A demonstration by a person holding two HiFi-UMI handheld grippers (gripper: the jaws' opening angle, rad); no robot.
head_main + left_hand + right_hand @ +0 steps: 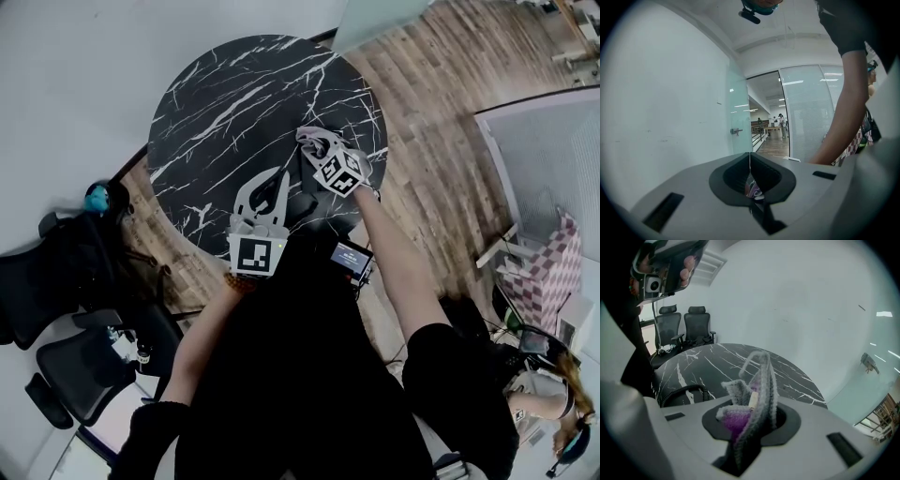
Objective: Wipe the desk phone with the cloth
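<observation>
The grey and purple knitted cloth [761, 380] stands up out of my right gripper [752, 427], which is shut on it. In the head view this gripper [317, 145] and the cloth [314, 138] hover over the near right part of the round black marble table [234, 103]. My left gripper [278, 176] is to its left over the table's near edge, jaws closed together with nothing between them; in its own view the left gripper [750, 157] points at a white wall. Of the desk phone I only make out a black coiled cord [689, 391] on the table.
Black office chairs [75, 272] stand left of the table, and two chairs [682, 326] show against the wall. A glass door [738, 117] and corridor lie ahead of the left gripper. A pink checkered box [544, 272] and another person [553, 403] are at right.
</observation>
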